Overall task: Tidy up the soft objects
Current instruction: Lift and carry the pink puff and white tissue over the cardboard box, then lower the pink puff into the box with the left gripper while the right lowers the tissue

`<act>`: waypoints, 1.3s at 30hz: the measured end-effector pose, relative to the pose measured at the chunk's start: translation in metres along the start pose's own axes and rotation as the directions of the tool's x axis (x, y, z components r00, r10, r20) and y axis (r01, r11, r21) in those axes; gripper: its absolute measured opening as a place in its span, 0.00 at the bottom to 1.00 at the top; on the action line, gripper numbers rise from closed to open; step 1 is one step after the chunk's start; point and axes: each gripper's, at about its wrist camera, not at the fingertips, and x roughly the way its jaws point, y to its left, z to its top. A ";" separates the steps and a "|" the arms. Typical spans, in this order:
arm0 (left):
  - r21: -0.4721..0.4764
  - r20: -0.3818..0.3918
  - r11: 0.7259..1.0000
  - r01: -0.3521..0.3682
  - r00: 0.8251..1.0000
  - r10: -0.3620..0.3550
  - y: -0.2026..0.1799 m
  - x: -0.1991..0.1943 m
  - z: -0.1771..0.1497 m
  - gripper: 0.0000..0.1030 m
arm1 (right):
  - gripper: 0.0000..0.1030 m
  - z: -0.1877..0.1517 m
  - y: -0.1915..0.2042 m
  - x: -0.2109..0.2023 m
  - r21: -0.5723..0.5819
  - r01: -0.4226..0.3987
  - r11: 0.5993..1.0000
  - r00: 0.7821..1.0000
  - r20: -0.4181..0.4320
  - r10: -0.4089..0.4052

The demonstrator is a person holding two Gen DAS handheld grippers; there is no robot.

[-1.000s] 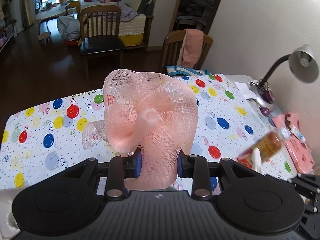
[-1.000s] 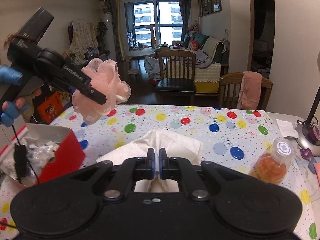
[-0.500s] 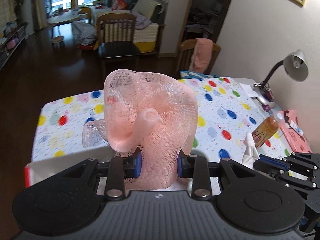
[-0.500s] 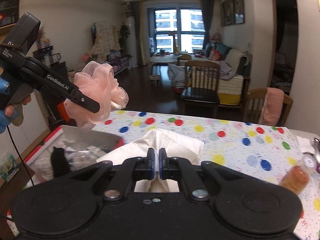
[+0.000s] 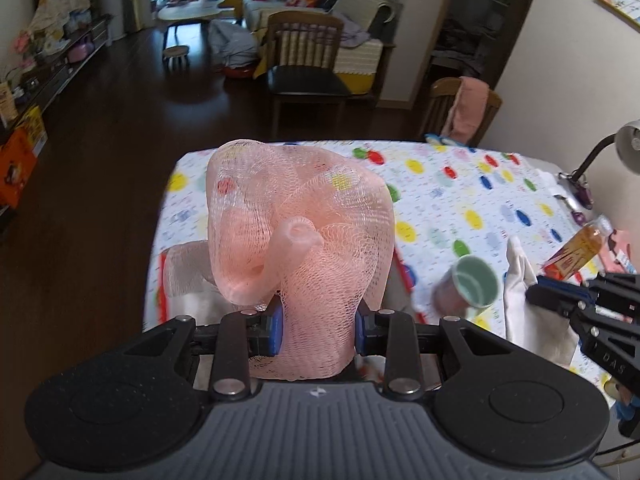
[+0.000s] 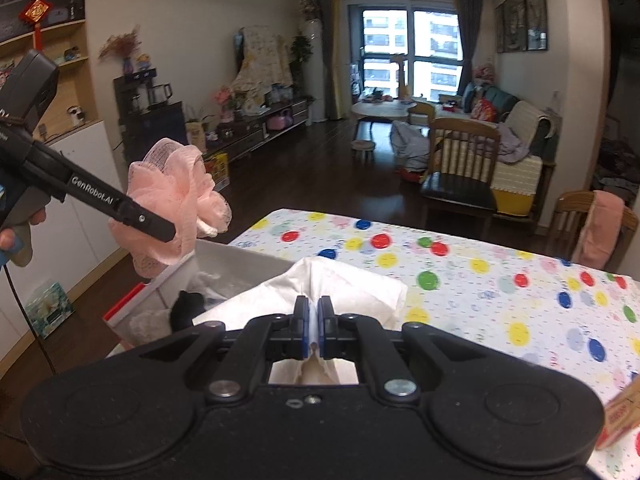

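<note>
My left gripper [image 5: 319, 330] pinches the pink mesh loofah [image 5: 298, 240] above the box [image 6: 224, 276]; right gripper [image 6: 314, 330] clamped on white cloth [image 6: 340, 288] over the counter [image 6: 500, 280].

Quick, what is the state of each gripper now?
Left gripper: shut on the pink mesh bath sponge.
Right gripper: shut on the white cloth.
</note>
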 end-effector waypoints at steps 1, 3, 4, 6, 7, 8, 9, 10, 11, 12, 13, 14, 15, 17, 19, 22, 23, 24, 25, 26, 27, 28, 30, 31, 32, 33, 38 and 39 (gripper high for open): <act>-0.003 -0.004 1.000 -0.007 1.000 0.007 0.006 0.000 -0.002 0.31 | 0.03 0.003 0.004 0.006 -0.005 -0.007 1.000 1.000 -0.006 0.007; -0.008 -0.020 1.000 -0.018 1.000 0.018 0.017 0.002 -0.008 0.31 | 0.03 0.006 0.013 0.017 -0.017 -0.017 1.000 1.000 -0.015 0.017; -0.007 -0.030 1.000 -0.024 0.999 0.023 0.020 0.004 -0.010 0.31 | 0.03 0.008 0.018 0.023 -0.025 -0.023 0.999 1.000 -0.020 0.023; -0.004 -0.049 0.999 -0.037 0.998 0.036 0.028 0.009 -0.016 0.31 | 0.03 0.011 0.026 0.033 -0.043 -0.029 0.999 0.999 -0.028 0.028; -0.005 -0.059 0.999 -0.040 0.997 0.040 0.034 0.011 -0.019 0.31 | 0.03 0.012 0.030 0.039 -0.053 -0.031 0.998 0.999 -0.031 0.030; -0.006 -0.070 0.999 -0.042 0.997 0.041 0.038 0.015 -0.022 0.31 | 0.03 0.013 0.034 0.044 -0.061 -0.033 0.998 0.999 -0.035 0.031; -0.007 -0.082 0.999 -0.044 0.996 0.044 0.042 0.018 -0.025 0.31 | 0.03 0.014 0.036 0.049 -0.065 -0.033 0.997 0.999 -0.039 0.031; -0.006 -0.092 0.999 -0.048 0.995 0.047 0.045 0.022 -0.028 0.31 | 0.03 0.015 0.038 0.055 -0.069 -0.033 0.997 0.999 -0.044 0.030; -0.006 -0.103 0.999 -0.050 0.993 0.049 0.047 0.026 -0.031 0.31 | 0.03 0.016 0.040 0.061 -0.071 -0.032 0.997 0.998 -0.049 0.028; -0.005 -0.114 0.999 -0.050 0.992 0.049 0.050 0.030 -0.033 0.31 | 0.03 0.016 0.042 0.067 -0.072 -0.029 0.997 0.998 -0.056 0.025; -0.006 -0.122 0.999 -0.052 0.991 0.051 0.053 0.034 -0.034 0.31 | 0.03 0.017 0.042 0.074 -0.069 -0.027 0.997 0.998 -0.065 0.023; -0.007 -0.129 0.998 -0.055 0.990 0.054 0.055 0.038 -0.036 0.31 | 0.03 0.019 0.042 0.081 -0.061 -0.028 0.998 0.997 -0.074 0.024; -0.007 -0.136 0.998 -0.055 0.989 0.053 0.057 0.042 -0.036 0.31 | 0.03 0.019 0.042 0.086 -0.055 -0.029 0.998 0.996 -0.082 0.024; -0.010 -0.142 0.998 -0.056 0.988 0.054 0.061 0.049 -0.037 0.31 | 0.03 0.021 0.043 0.098 -0.049 -0.025 0.999 0.995 -0.100 0.020; -0.015 -0.150 0.998 -0.055 0.987 0.052 0.065 0.057 -0.035 0.31 | 0.03 0.022 0.045 0.112 -0.046 -0.022 0.999 0.993 -0.116 0.016; -0.024 -0.165 0.998 -0.054 0.985 0.049 0.067 0.073 -0.032 0.31 | 0.03 0.020 0.046 0.129 -0.030 -0.018 0.999 0.990 -0.143 0.014; -0.027 -0.169 0.998 -0.052 0.985 0.047 0.067 0.078 -0.031 0.31 | 0.03 0.020 0.046 0.135 -0.023 -0.021 1.000 0.988 -0.152 0.017; -0.025 -0.174 0.998 -0.051 0.984 0.046 0.067 0.083 -0.031 0.31 | 0.03 0.019 0.047 0.140 -0.019 -0.022 1.000 0.987 -0.160 0.019; -0.021 -0.178 0.999 -0.050 0.983 0.045 0.066 0.087 -0.031 0.31 | 0.03 0.018 0.048 0.144 -0.022 -0.018 1.000 0.986 -0.168 0.014; -0.019 -0.182 0.999 -0.049 0.982 0.045 0.067 0.090 -0.031 0.31 | 0.03 0.017 0.051 0.148 -0.027 -0.014 1.000 0.985 -0.173 0.009; -0.015 -0.188 0.999 -0.048 0.981 0.044 0.066 0.093 -0.032 0.31 | 0.03 0.015 0.052 0.152 -0.030 -0.013 0.999 0.984 -0.179 0.008; -0.011 -0.193 0.999 -0.047 0.980 0.044 0.066 0.097 -0.032 0.31 | 0.03 0.014 0.052 0.155 -0.030 -0.009 1.000 0.982 -0.186 0.004; -0.011 -0.202 0.999 -0.049 0.978 0.046 0.066 0.103 -0.033 0.31 | 0.03 0.010 0.052 0.162 -0.027 -0.003 1.000 0.979 -0.201 -0.003; -0.014 -0.207 0.999 -0.046 0.977 0.043 0.067 0.106 -0.033 0.31 | 0.03 0.008 0.052 0.164 -0.024 -0.002 1.000 0.978 -0.210 -0.003; -0.018 -0.211 0.999 -0.044 0.977 0.039 0.067 0.109 -0.034 0.31 | 0.03 0.007 0.052 0.167 -0.023 0.001 1.000 0.976 -0.216 -0.005; -0.020 -0.215 0.999 -0.044 0.976 0.038 0.067 0.112 -0.035 0.31 | 0.03 0.006 0.053 0.169 -0.024 0.001 1.000 0.975 -0.224 -0.007; -0.011 -0.227 0.999 -0.043 0.973 0.039 0.065 0.123 -0.038 0.31 | 0.04 -0.003 0.057 0.179 -0.028 0.000 1.000 0.964 -0.266 -0.007; -0.012 -0.230 0.999 -0.042 0.972 0.038 0.064 0.125 -0.039 0.31 | 0.04 -0.005 0.058 0.180 -0.029 0.002 1.000 0.962 -0.271 -0.010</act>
